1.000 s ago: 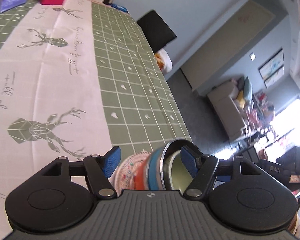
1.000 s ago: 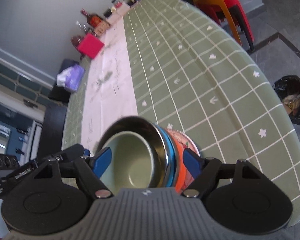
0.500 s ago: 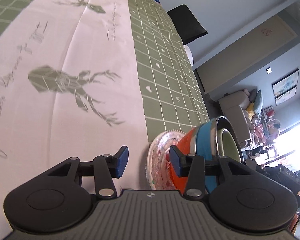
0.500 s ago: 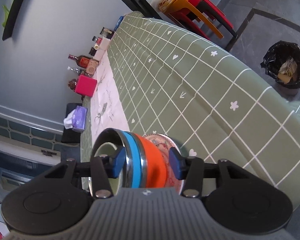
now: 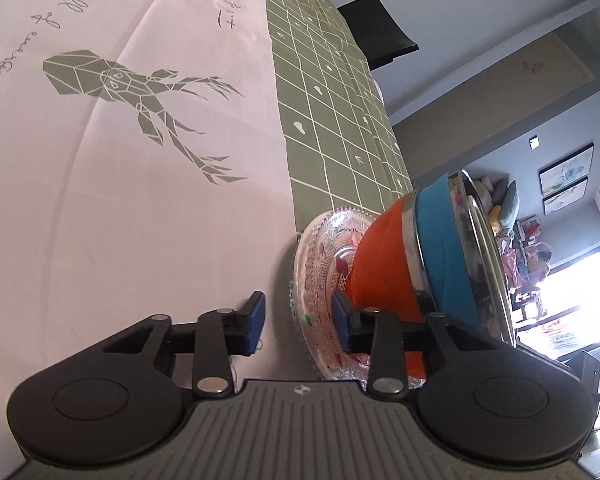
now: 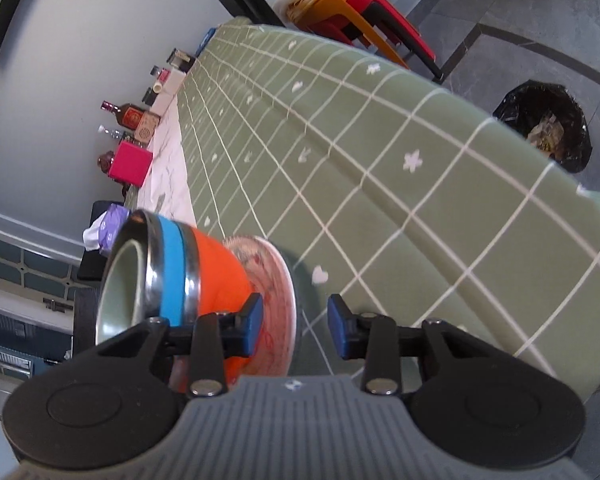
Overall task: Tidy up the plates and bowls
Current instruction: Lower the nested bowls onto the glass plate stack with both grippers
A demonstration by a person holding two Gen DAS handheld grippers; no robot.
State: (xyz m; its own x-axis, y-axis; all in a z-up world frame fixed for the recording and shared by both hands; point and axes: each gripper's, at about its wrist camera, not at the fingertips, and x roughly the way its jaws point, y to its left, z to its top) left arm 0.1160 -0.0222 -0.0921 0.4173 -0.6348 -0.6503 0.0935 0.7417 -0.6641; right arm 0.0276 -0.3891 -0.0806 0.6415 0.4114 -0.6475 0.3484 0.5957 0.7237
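A stack stands on a patterned glass plate (image 5: 320,256) near the table's front edge: an orange bowl (image 5: 380,260), a blue bowl (image 5: 444,240), then a steel bowl with a pale green inside (image 6: 120,280). My left gripper (image 5: 298,322) is open, with the plate's rim between its blue pads. My right gripper (image 6: 294,322) is open on the opposite side; the plate (image 6: 276,276) rim lies between its pads, with the orange bowl (image 6: 216,264) just left of them.
The table wears a green checked cloth (image 6: 380,152) with a pale deer runner (image 5: 140,120). A pink box (image 6: 130,164), bottles and a tissue pack (image 6: 108,232) stand at the far end. Stools (image 6: 360,4) and a black bin (image 6: 544,124) stand on the floor.
Both grippers have dropped from around the bowls to the plate's rim, one on each side, and narrowed their gap. The stack has not moved.
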